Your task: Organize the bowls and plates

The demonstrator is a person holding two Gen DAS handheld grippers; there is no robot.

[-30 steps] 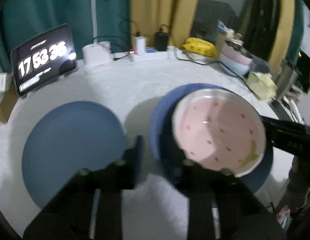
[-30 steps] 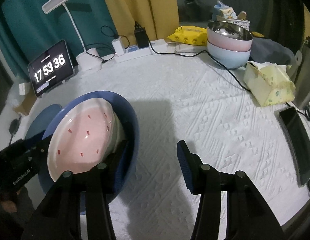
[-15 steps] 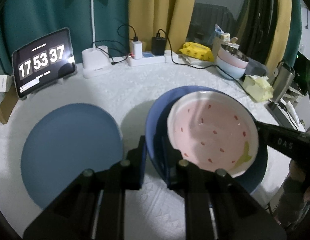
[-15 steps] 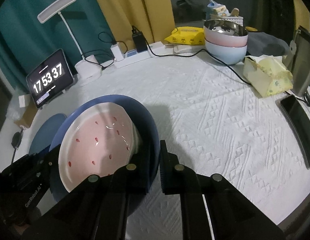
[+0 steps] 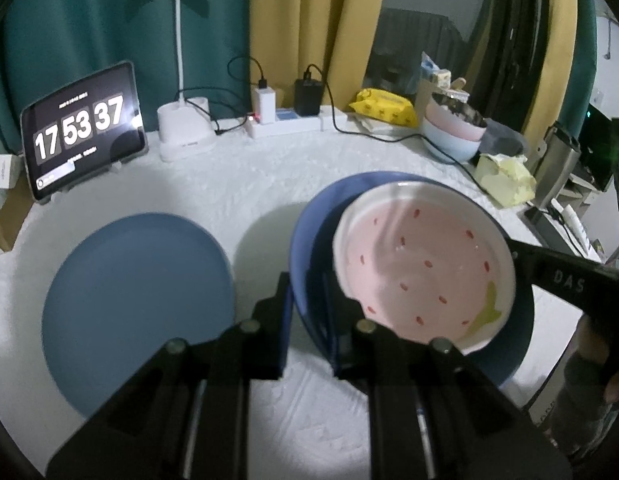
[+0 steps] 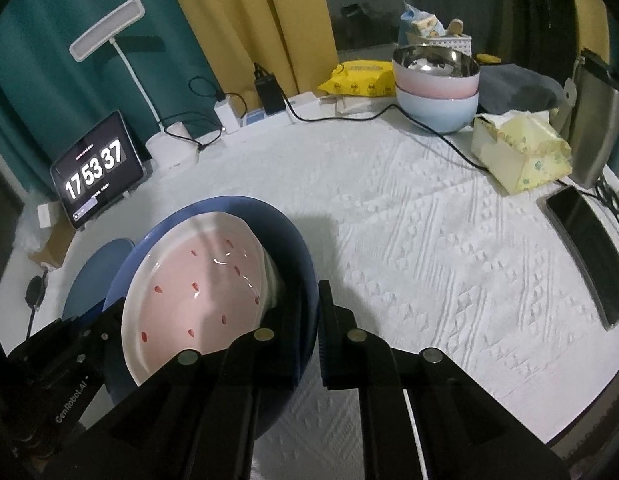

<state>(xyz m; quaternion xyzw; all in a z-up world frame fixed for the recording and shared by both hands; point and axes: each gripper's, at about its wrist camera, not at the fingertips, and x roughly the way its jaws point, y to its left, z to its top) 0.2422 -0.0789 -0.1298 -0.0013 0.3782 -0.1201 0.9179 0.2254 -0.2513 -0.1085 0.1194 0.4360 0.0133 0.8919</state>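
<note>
Two hand-held grippers pinch opposite rims of your dark blue bowl (image 5: pixel 309 236), pink strawberry plate (image 5: pixel 425 276) inside: left hand-held gripper (image 5: pixel 307 312) nearest the flat blue plate (image 5: pixel 137 304), leftward on the worktop (image 6: pixel 429 240); right hand-held gripper (image 6: pixel 311 320) clamps the far rim.

Deep dark-blue round bowl (image 5: pixel 305 236), glossy, tilted, rim clamped on two opposite sides. Inside it: pink shallow ceramic bowl (image 5: pixel 423 272) with white rim, red seed dots, yellow-green mark near edge, leaning off-centre. Flat matte blue round plate (image 5: pixel 137 308) lies on white tablecloth beside them, apart. Stacked pink-over-light-blue bowls (image 6: pixel 437 92), steel-lined, upright at table's far edge.
</note>
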